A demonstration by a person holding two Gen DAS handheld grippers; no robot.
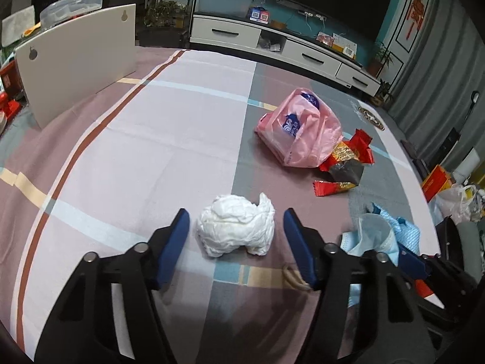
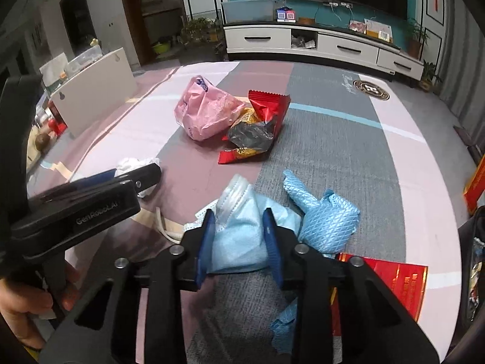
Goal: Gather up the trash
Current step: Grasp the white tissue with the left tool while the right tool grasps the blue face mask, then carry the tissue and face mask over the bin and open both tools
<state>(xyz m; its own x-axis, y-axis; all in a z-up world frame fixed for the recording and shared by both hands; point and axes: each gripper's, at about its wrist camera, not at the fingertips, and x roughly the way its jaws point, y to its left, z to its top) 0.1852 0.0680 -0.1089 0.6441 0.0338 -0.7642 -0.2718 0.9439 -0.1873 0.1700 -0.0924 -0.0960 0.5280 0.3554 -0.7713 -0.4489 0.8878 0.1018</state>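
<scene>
1. left gripper [image 1: 235, 230] jaws apart, one on each side of a crumpled white tissue wad [image 1: 236, 226]; blue pads not touching it, gaps visible both sides; wad sits on the striped cloth of the bench [image 1: 121, 151]
2. right gripper [image 2: 239, 230] narrow, pads pressing a light blue face mask [image 2: 236, 236] bunched between them (mask loops trail off to the left)
3. blue textured glove [image 2: 327, 215] just right of the mask, touching it
4. pink plastic bag [image 1: 298, 130] further back on the bench, red snack wrappers [image 1: 348, 157] and a dark wrapper against its right side
5. red printed packet [image 2: 403, 285] near the right gripper, lower right; a hand [image 2: 18, 312] holds the left gripper's handle
</scene>
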